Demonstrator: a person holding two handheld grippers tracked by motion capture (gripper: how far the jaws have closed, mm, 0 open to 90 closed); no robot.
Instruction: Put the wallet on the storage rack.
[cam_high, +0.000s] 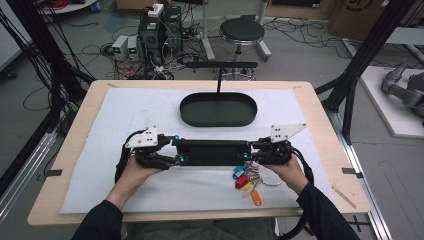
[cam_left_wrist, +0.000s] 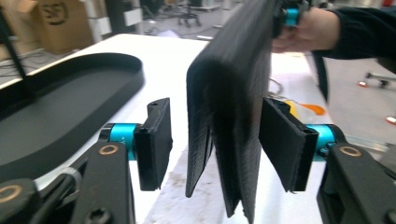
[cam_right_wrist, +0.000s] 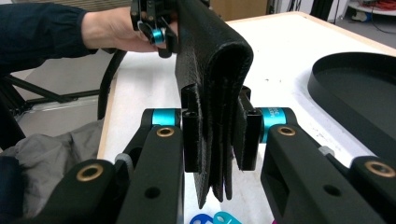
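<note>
While the right gripper (cam_right_wrist: 219, 135) clamps one end of the black wallet (cam_high: 211, 152), the left gripper (cam_left_wrist: 215, 140) stands apart around its other end, above the counter (cam_high: 320, 130), near the tray (cam_high: 218, 109).

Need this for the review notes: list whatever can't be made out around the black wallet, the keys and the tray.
- Wallet contents: folded shut in the high view; both gripper views show its edges alone.
- Key bunch: tags too small to read in the high view; right gripper view cuts them off at the bottom edge.
- Tray: far end cut off in both gripper views.
- Left gripper: near pad's contact with the wallet is blurred.
</note>
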